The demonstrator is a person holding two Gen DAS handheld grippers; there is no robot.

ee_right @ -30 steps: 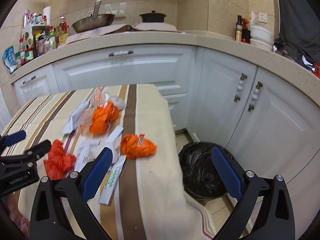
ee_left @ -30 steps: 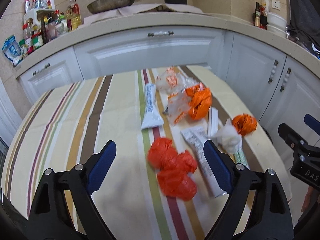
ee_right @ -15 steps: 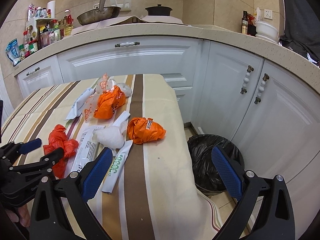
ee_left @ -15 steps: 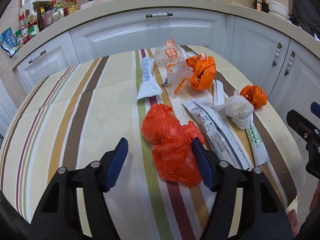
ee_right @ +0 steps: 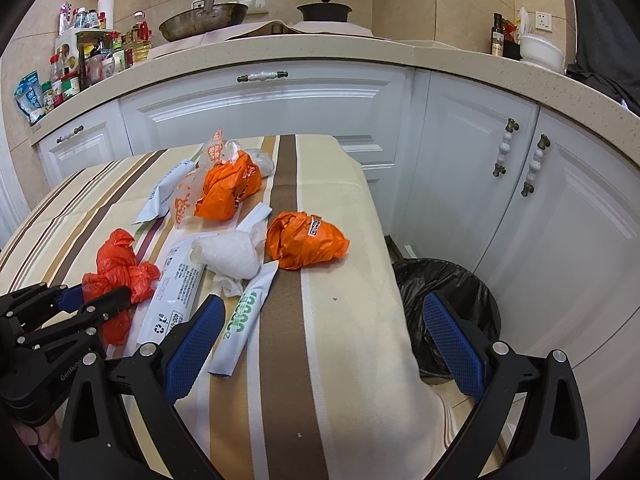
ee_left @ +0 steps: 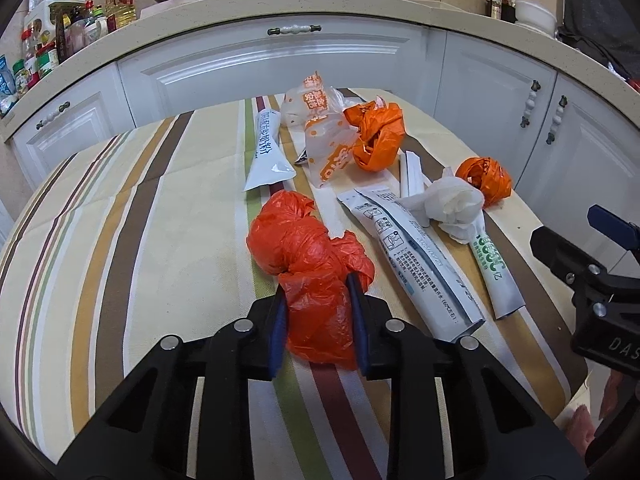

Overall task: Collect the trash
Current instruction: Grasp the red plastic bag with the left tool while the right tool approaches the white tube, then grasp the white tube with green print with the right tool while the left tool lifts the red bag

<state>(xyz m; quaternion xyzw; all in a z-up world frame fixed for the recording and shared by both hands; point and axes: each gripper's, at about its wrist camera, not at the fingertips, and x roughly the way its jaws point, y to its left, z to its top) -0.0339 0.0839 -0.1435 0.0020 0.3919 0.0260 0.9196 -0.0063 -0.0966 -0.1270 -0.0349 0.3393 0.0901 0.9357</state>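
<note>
Red plastic bag (ee_left: 308, 264) between closing left hand-held gripper (ee_left: 318, 304) pads, right hand-held gripper (ee_right: 320, 344) released.

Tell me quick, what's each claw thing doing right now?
Left gripper: jaws closing on the red plastic bag, pads already pressing it.
Right gripper: open, holding nothing.

The lower end of your red plastic bag (ee_left: 308, 268) is hidden between the left hand-held gripper's (ee_left: 316, 320) pads. The black-lined trash bin (ee_right: 444, 292) sits partly behind the surface (ee_right: 344, 320) edge.
</note>
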